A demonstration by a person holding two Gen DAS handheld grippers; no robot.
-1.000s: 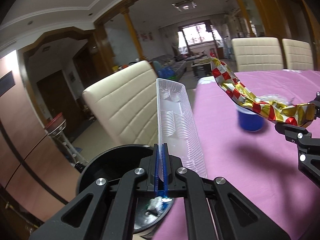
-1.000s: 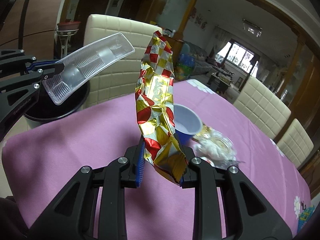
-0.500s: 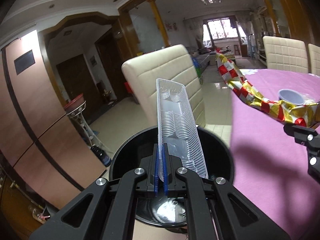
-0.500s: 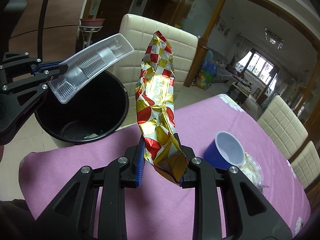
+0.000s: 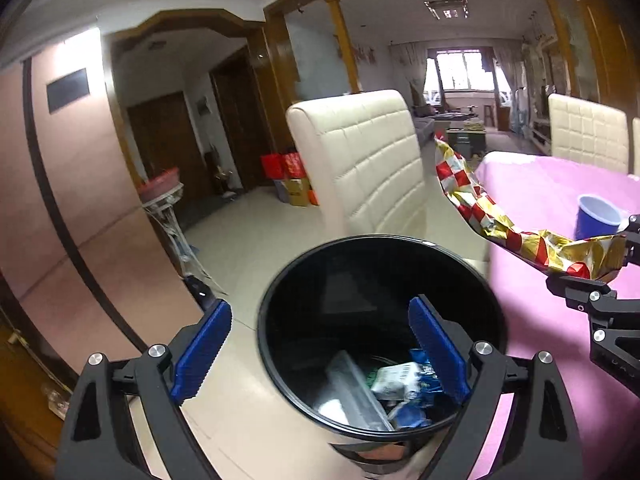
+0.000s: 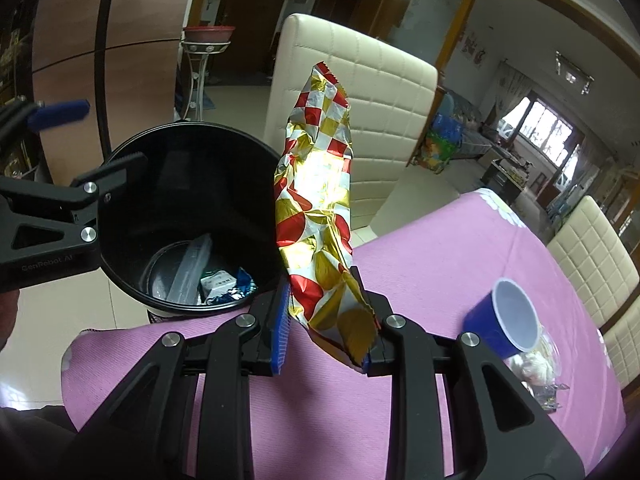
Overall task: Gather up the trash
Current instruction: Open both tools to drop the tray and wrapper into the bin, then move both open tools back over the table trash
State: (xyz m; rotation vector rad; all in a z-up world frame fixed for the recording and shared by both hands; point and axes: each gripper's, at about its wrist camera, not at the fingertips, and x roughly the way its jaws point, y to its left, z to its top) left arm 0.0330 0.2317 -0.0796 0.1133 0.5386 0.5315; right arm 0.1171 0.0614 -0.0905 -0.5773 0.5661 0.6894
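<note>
My left gripper (image 5: 320, 344) is open and empty above the black trash bin (image 5: 280, 304). The clear plastic tray (image 5: 356, 390) lies inside the bin among other wrappers. It also shows in the right wrist view (image 6: 192, 268) inside the bin (image 6: 132, 184). My right gripper (image 6: 326, 322) is shut on a red, gold and silver foil snack bag (image 6: 316, 200), held upright over the table edge beside the bin. The bag also shows at the right of the left wrist view (image 5: 500, 224).
A purple-covered table (image 6: 420, 256) holds a blue cup (image 6: 500, 316) and a clear bag with white contents (image 6: 536, 364). A cream chair (image 5: 360, 160) stands behind the bin. More cream chairs (image 6: 588, 248) line the table's far side.
My left gripper opened over the bin and the clear plastic tray dropped into it. My right gripper moved toward the bin with the foil bag still held.
</note>
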